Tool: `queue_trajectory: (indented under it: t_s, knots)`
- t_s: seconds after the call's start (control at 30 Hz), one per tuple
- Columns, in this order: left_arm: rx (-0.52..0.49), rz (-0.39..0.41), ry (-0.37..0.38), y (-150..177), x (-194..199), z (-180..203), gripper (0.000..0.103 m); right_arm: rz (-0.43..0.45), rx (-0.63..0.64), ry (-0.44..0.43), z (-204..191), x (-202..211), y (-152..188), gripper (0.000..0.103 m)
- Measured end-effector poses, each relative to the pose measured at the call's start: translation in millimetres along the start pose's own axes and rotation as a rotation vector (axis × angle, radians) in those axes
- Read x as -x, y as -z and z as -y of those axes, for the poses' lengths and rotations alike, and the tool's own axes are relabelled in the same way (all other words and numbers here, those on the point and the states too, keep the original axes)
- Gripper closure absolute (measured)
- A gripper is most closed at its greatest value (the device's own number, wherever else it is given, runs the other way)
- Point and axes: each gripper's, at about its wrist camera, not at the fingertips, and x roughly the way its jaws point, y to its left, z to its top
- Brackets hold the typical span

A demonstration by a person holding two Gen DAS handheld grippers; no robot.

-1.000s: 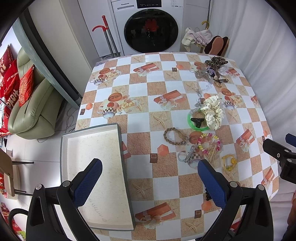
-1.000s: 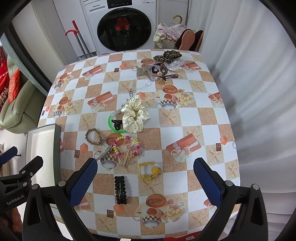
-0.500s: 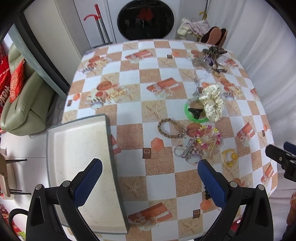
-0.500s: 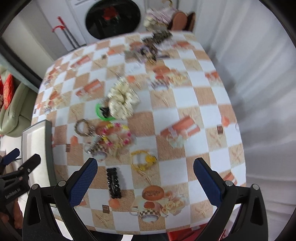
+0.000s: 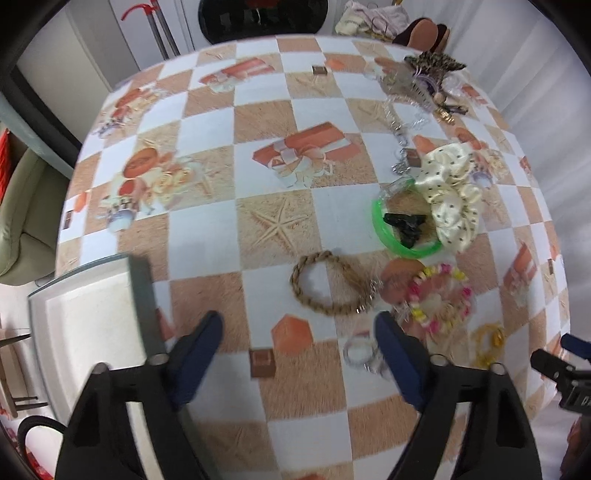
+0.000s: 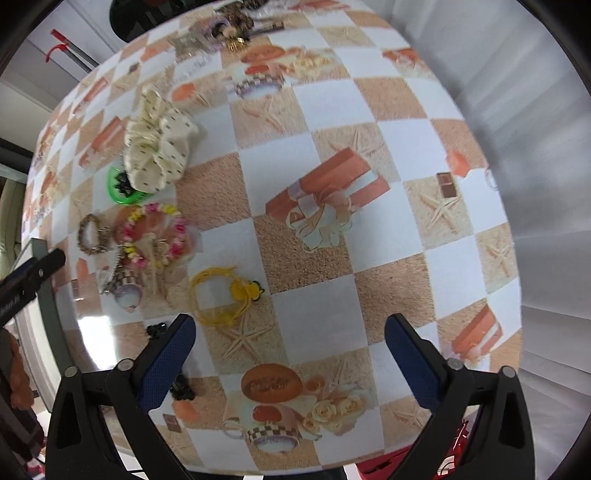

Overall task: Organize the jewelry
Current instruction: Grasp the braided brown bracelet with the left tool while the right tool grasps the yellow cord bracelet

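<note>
Jewelry lies scattered on a checked tablecloth. In the left wrist view my left gripper (image 5: 299, 328) hovers just short of a braided rope bracelet (image 5: 332, 282); its jaws are closing with only tablecloth between them. Right of it lie a pink and yellow bead bracelet (image 5: 439, 299), a green bangle (image 5: 402, 229) with a black clip inside, and a cream dotted scrunchie (image 5: 452, 195). A shallow grey tray (image 5: 88, 332) sits at the left. My right gripper (image 6: 290, 339) stands open over the table, with a yellow cord bracelet (image 6: 221, 293) just ahead of its left finger. A black hair clip (image 6: 177, 384) is partly hidden behind that finger.
More hair pieces and chains (image 5: 424, 81) are heaped at the far right corner of the table. A washing machine (image 5: 258, 14) and a red-handled mop (image 5: 159, 26) stand beyond the table. A green sofa (image 5: 22, 214) is off to the left. A white curtain (image 6: 546, 184) hangs along the right edge.
Both grippers have dropped closer to the table, so the jewelry looks larger. The left gripper's fingers have come closer together. The right view has tipped further down toward the tablecloth.
</note>
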Motion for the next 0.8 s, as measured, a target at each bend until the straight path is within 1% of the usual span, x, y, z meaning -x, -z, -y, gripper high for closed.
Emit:
queue_trajectory:
  t_s: [0.1, 0.17, 0.2, 0.23, 0.27, 0.33, 0.4, 0.47, 0.5, 0.53, 0.57, 0.6, 0.63, 0.67, 0.73, 0.8]
  knots:
    - [0.015, -0.020, 0.000, -9, -20, -3, 0.018, -0.021, 0.024, 0.007, -3, -18, -3, 0.011]
    - [0.025, -0.034, 0.005, -14, -31, -4, 0.019, -0.028, 0.044, 0.012, -7, -27, -4, 0.013]
    - [0.026, -0.038, 0.007, -15, -35, -5, 0.024, -0.028, 0.057, 0.014, -9, -32, -5, 0.014]
    - [0.026, -0.045, 0.007, -17, -40, -6, 0.027, -0.026, 0.069, 0.018, -11, -35, -6, 0.017]
    - [0.027, -0.054, 0.008, -18, -44, -6, 0.027, -0.024, 0.080, 0.022, -13, -38, -6, 0.019]
    - [0.019, -0.046, -0.004, -19, -48, -4, 0.027, -0.023, 0.100, 0.029, -18, -45, -6, 0.026]
    - [-0.007, -0.038, -0.020, -19, -50, 1, 0.028, -0.019, 0.115, 0.045, -21, -52, -8, 0.027]
    - [-0.023, -0.021, -0.029, -19, -50, 6, 0.035, 0.011, 0.139, 0.063, -27, -52, -7, 0.028]
    - [-0.032, -0.013, -0.028, -19, -49, 9, 0.043, 0.025, 0.155, 0.065, -30, -52, -5, 0.030]
    - [-0.040, -0.009, -0.026, -20, -49, 13, 0.054, 0.032, 0.165, 0.066, -33, -51, -5, 0.034]
    - [-0.055, -0.005, -0.024, -20, -48, 18, 0.062, 0.039, 0.177, 0.062, -37, -50, -5, 0.038]
    - [-0.066, -0.004, -0.020, -20, -48, 22, 0.078, 0.042, 0.187, 0.059, -40, -49, -4, 0.045]
    - [-0.071, -0.006, -0.016, -21, -49, 25, 0.090, 0.047, 0.203, 0.055, -43, -48, -3, 0.055]
    - [-0.073, -0.010, -0.006, -21, -49, 28, 0.093, 0.052, 0.216, 0.053, -46, -47, -2, 0.062]
    - [-0.066, -0.017, 0.023, -22, -50, 30, 0.093, 0.056, 0.232, 0.049, -50, -47, -1, 0.090]
    - [-0.054, -0.018, 0.053, -23, -49, 31, 0.093, 0.047, 0.214, 0.035, -50, -47, -2, 0.096]
